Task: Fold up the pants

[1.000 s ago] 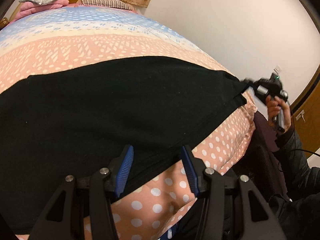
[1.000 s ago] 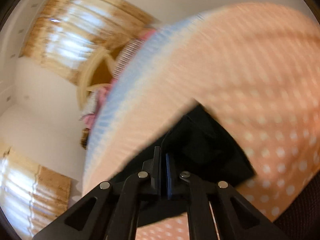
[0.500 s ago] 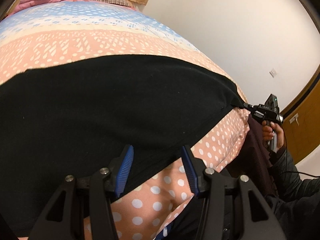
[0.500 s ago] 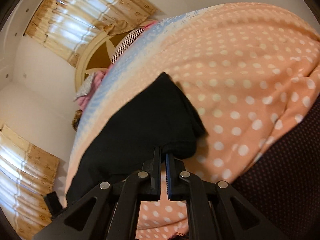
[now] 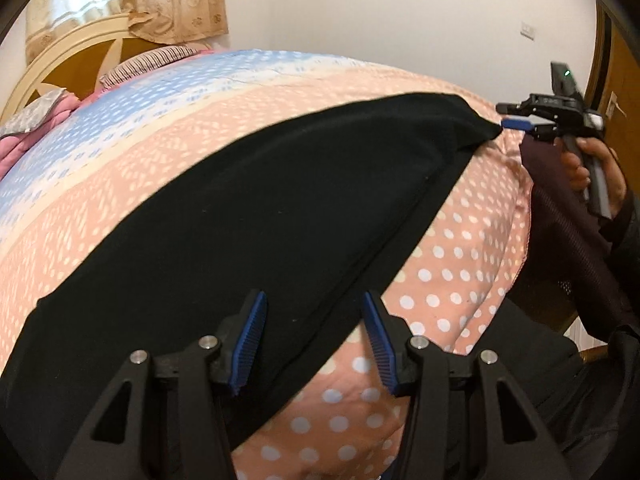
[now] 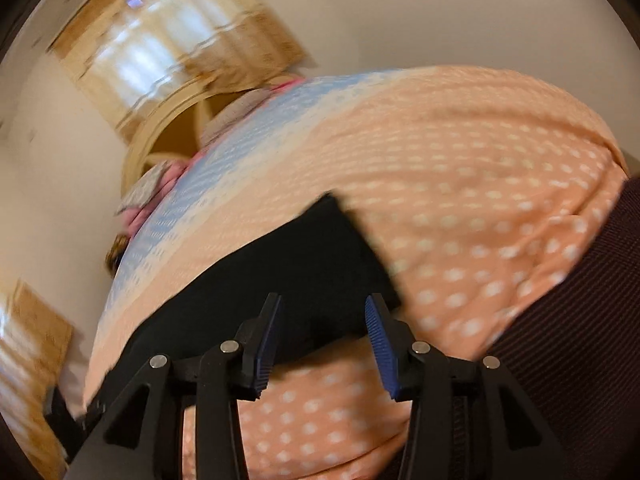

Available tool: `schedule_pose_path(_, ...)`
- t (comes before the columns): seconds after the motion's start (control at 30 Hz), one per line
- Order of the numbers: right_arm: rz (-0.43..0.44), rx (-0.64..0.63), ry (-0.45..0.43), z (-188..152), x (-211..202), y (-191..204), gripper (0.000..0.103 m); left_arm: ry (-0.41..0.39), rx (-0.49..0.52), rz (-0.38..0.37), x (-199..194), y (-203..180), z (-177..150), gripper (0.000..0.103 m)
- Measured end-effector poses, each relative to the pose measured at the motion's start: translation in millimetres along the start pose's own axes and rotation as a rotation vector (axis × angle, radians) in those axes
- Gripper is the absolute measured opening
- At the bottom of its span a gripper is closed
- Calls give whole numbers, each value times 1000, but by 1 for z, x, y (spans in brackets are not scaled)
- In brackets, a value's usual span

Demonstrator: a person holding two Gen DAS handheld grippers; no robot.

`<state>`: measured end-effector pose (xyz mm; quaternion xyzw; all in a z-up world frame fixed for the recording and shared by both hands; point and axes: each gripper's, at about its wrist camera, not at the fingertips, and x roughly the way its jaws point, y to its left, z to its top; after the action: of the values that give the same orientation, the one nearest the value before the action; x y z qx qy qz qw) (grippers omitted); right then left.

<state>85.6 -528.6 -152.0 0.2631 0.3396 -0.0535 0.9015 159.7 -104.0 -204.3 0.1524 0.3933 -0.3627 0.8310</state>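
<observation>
Left wrist view: pants (image 5: 248,216) spread flat on bedspread (image 5: 460,264); left claw (image 5: 316,340) released, straddling near hem, pads clear. Advise clamping both layers squarely before lifting.

Right wrist view, blurred: right claw (image 6: 320,340) opening, pants corner (image 6: 320,272) just beyond fingertips, not gripped. Advise withdrawing without dragging corner.

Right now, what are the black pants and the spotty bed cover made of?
The black pants look like soft matte knit cloth, maybe cotton: no shine, limp folded edge. The bed cover looks like thin printed woven fabric, probably cotton, wrinkling softly at its edge.
</observation>
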Motion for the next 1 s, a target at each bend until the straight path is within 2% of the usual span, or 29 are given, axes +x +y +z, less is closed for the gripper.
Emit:
schedule_pose_path(0.07, 22, -158, 48, -16, 7, 39, 44, 4, -7, 4, 2, 2, -1, 52)
schedule_pose_path(0.17, 7, -340, 88, -37, 21, 83, 44, 6, -16, 17, 3, 4, -1, 52)
schedule_pose_path(0.2, 63, -326, 129, -41, 27, 88, 44, 8, -16, 23, 3, 4, 0, 52)
schedule_pose_path(0.27, 209, -192, 232, -44, 44, 85, 44, 14, -12, 35, 3, 3, 2, 49)
schedule_pose_path(0.33, 225, -132, 259, -45, 53, 81, 44, 19, -18, 32, 2, 6, 2, 48)
schedule_pose_path(0.43, 212, -58, 248, -41, 59, 68, 44, 19, -34, 31, 2, 11, 3, 41)
schedule_pose_path(0.5, 243, 19, 237, -36, 62, 56, 44, 13, -54, 26, 2, 14, 3, 35)
schedule_pose_path(0.63, 243, 82, 224, -32, 68, 44, 43, 8, -83, 17, 1, 20, 4, 17)
schedule_pose_path(0.67, 249, 98, 222, -32, 70, 42, 36, 8, -89, 8, 1, 20, 4, 15)
schedule_pose_path(0.73, 259, 105, 226, -35, 74, 41, 33, 9, -88, 3, 2, 19, 4, 12)
schedule_pose_path(0.77, 250, 102, 228, -36, 77, 41, 26, 9, -86, 3, 2, 19, 4, 11)
schedule_pose_path(0.8, 246, 102, 225, -35, 77, 41, 14, 8, -86, 4, 2, 18, 5, 10)
schedule_pose_path(0.87, 252, 100, 224, -37, 77, 40, 3, 1, -95, -6, 0, 17, 5, 7)
schedule_pose_path(1.0, 287, 86, 191, -30, 65, 40, 2, -33, -113, -17, -11, 19, 5, 6)
